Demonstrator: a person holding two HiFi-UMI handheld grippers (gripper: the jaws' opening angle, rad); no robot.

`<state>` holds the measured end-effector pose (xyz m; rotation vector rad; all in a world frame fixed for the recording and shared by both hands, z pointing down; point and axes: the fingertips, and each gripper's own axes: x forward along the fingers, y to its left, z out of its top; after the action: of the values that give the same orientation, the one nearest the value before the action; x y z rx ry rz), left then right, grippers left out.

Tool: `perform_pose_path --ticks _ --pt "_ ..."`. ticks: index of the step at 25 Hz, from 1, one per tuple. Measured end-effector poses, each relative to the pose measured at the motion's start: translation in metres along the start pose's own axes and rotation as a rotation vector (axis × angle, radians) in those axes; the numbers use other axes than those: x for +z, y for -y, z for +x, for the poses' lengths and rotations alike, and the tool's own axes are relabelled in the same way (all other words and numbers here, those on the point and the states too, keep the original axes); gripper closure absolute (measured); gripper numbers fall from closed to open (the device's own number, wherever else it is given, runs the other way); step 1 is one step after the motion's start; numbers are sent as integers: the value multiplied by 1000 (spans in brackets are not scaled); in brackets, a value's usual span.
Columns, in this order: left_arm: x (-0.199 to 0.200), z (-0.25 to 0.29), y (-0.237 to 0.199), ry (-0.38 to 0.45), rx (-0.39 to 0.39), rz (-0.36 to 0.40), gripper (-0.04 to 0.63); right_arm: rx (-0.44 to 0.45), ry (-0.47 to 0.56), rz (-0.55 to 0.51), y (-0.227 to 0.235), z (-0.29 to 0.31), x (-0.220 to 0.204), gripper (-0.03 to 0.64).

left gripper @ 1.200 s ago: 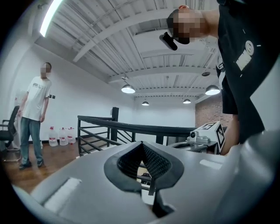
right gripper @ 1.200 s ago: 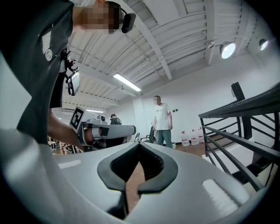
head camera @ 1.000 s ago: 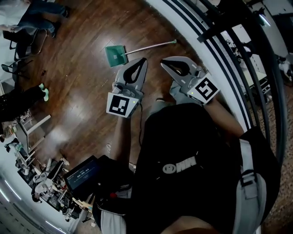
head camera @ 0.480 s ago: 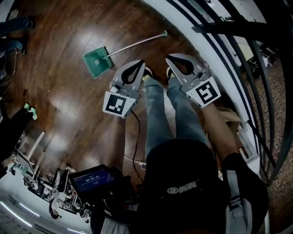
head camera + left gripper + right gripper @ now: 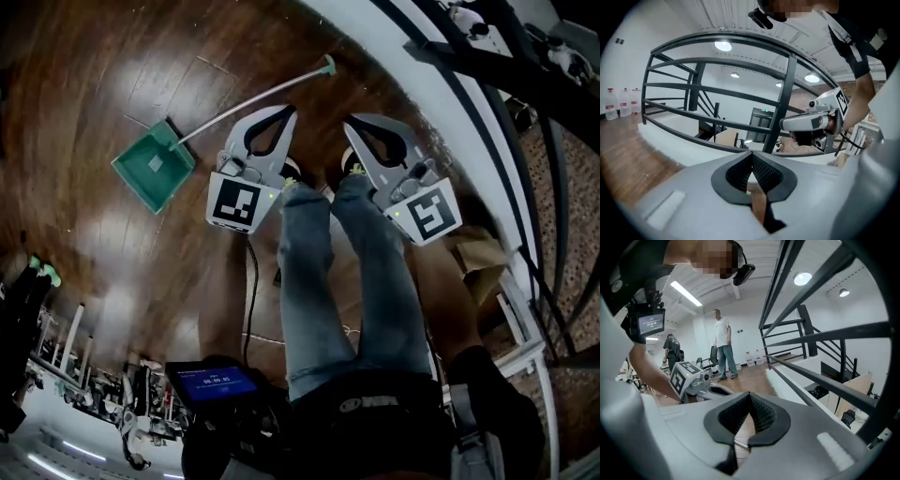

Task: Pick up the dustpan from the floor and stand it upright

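A green dustpan (image 5: pixel 150 169) lies flat on the dark wood floor, its long thin metal handle (image 5: pixel 253 94) running up and right to a green end cap (image 5: pixel 327 66). My left gripper (image 5: pixel 286 111) hovers just short of the handle's middle, jaws shut and empty (image 5: pixel 751 153). My right gripper (image 5: pixel 352 122) is beside it on the right, above the person's shoes, also shut with nothing in it (image 5: pixel 750 393). Each gripper view shows the other gripper alongside. A thin metal rod (image 5: pixel 737 445) shows through the gap under the right jaws.
A white curved ledge (image 5: pixel 441 112) with a black railing (image 5: pixel 525 103) runs along the right. The person's jeans-clad legs (image 5: pixel 309 272) fill the middle. A brown bag (image 5: pixel 478 253) lies on the right, a screen device (image 5: pixel 216 382) below. Another person (image 5: pixel 723 345) stands far off.
Both grippers have dropped towards the floor together, staying shut. The dustpan now looks larger and sits further to the lower left, with the left gripper's tip close to its handle.
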<state>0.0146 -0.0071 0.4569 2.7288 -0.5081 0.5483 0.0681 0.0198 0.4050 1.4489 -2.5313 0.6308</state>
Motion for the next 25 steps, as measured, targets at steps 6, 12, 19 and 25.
perform_pose_path --ticks 6,12,19,25 --pt "-88 83 -4 -51 -122 119 578 -13 -39 2 49 15 -83 614" --pt "-194 153 -23 -223 -110 310 357 6 -45 -31 83 25 -146 614" --pt "-267 214 -25 -298 -160 382 334 42 -60 -88 113 33 -196 614" --pt "-302 239 -9 -348 -169 591 298 23 -58 -81 127 30 -211 614"
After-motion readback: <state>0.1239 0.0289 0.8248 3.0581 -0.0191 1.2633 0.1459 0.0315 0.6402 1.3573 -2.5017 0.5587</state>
